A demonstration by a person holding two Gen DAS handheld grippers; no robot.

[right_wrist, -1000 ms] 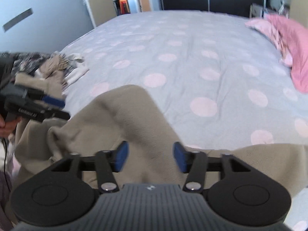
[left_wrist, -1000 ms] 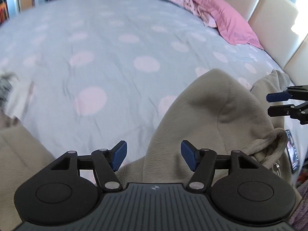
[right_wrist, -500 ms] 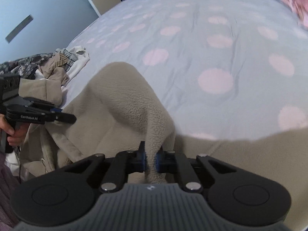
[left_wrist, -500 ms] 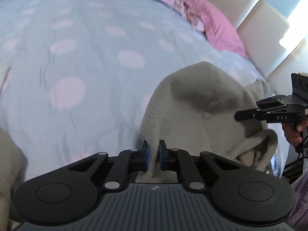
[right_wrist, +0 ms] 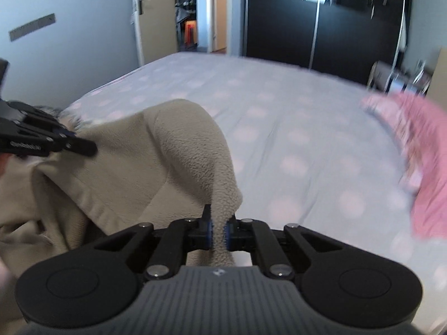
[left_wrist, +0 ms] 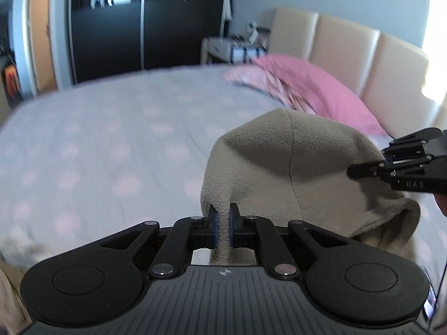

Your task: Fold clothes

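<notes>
A beige fleece garment [left_wrist: 293, 167] is held up above the bed. My left gripper [left_wrist: 222, 227] is shut on a pinch of its fabric. My right gripper [right_wrist: 219, 230] is shut on another pinch of the same fleece [right_wrist: 167, 156]. The fleece rises in a hump between the two grips and sags toward the bed. The right gripper also shows at the right edge of the left wrist view [left_wrist: 363, 171], and the left gripper at the left edge of the right wrist view [right_wrist: 83, 148]. The rest of the garment is hidden below the gripper bodies.
The bed has a grey cover with pink dots [left_wrist: 111, 145]. A pink pillow [left_wrist: 315, 95] lies by the cream headboard [left_wrist: 349, 50]. A dark wardrobe [right_wrist: 321, 19] and an open door [right_wrist: 195, 14] stand beyond the bed. A pile of clothes [right_wrist: 67, 117] lies at the bed's left edge.
Both grippers closed on the fleece, then lifted it up from the bed. Both views now tilt up and show the room beyond the bed.
</notes>
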